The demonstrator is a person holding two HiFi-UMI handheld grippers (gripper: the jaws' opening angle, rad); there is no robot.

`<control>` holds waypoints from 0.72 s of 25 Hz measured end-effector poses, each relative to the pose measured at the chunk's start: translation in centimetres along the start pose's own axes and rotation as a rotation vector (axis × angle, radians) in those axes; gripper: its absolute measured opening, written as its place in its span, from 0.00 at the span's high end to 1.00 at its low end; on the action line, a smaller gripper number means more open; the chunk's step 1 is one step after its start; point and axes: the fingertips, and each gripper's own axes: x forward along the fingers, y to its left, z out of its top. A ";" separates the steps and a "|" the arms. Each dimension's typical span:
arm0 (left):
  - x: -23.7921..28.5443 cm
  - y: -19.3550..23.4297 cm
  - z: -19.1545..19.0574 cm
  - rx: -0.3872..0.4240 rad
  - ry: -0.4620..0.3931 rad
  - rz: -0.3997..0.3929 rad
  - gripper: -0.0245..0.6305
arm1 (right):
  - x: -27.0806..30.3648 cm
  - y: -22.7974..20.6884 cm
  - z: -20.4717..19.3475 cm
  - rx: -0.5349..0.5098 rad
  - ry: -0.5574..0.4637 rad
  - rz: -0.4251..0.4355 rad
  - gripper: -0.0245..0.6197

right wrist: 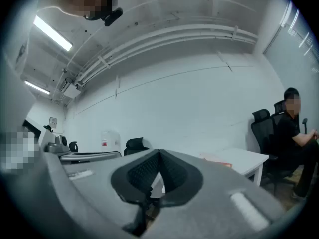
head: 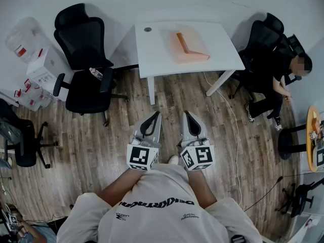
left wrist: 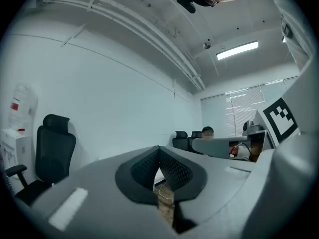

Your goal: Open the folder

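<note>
A pale orange folder (head: 190, 47) lies closed on the white table (head: 152, 49) across the room, well ahead of both grippers. In the right gripper view the folder (right wrist: 218, 161) is a thin strip on the table (right wrist: 246, 158). I hold both grippers level in front of my body, side by side over the wooden floor. The left gripper (head: 154, 115) has its jaws together with nothing between them, and its tips meet (left wrist: 159, 149) in its own view. The right gripper (head: 186, 114) is also shut and empty (right wrist: 159, 153).
A black office chair (head: 86, 59) with a bottle (head: 96, 74) on it stands left of the table. A person (head: 281, 72) sits on another chair at the right. A white cable (head: 234, 120) runs over the floor. Boxes (head: 43, 67) are stacked at the left wall.
</note>
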 end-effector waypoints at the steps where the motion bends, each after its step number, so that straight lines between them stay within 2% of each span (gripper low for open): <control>1: 0.0 -0.2 -0.2 -0.001 0.005 0.000 0.96 | -0.2 -0.1 -0.1 0.004 0.002 0.001 0.96; 18: 2.6 -4.4 -2.4 -0.003 0.052 0.029 0.96 | -1.6 -5.1 -1.0 0.039 0.029 0.016 0.96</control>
